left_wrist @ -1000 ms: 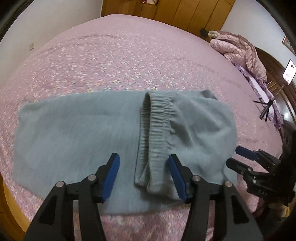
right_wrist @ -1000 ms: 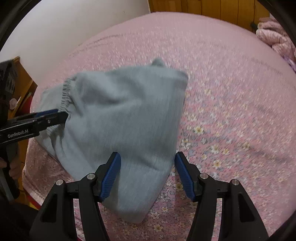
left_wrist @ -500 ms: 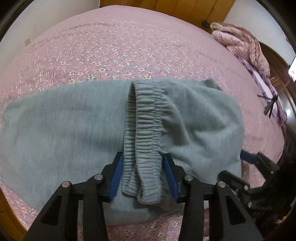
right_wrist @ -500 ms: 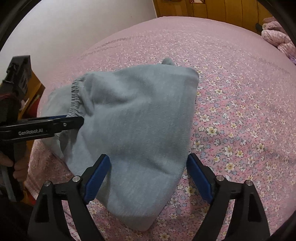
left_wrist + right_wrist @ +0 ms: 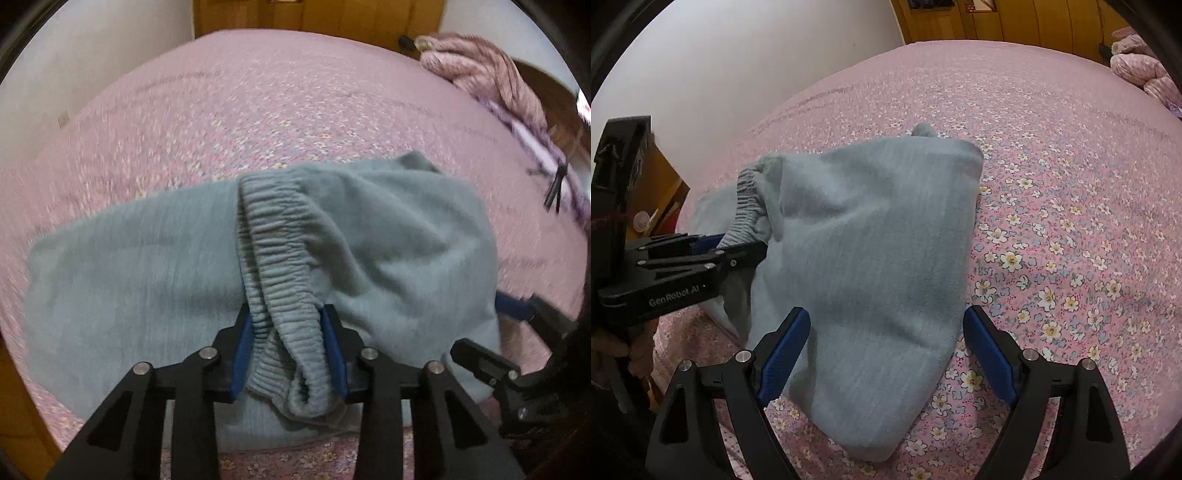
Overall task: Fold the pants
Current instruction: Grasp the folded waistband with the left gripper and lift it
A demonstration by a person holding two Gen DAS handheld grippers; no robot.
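Grey-blue pants [image 5: 147, 280] lie partly folded on the pink floral bed, with the top part doubled over the legs. My left gripper [image 5: 290, 350] is shut on the ribbed elastic waistband [image 5: 280, 258] and holds it lifted; it also shows at the left of the right wrist view [image 5: 738, 243]. My right gripper [image 5: 886, 350] is open, its blue pads either side of the folded edge of the pants [image 5: 871, 258], near the bed's front edge. It shows at the right of the left wrist view [image 5: 513, 310].
The pink floral bedspread [image 5: 1052, 184] spreads far and right of the pants. A pink quilted jacket [image 5: 480, 74] lies at the far right corner. A wooden bedside unit [image 5: 661, 184] stands left of the bed. A white wall [image 5: 757, 55] is behind.
My left gripper moved onto the waistband, closed on it and lifted it. My right gripper opened wider and moved closer over the folded edge.
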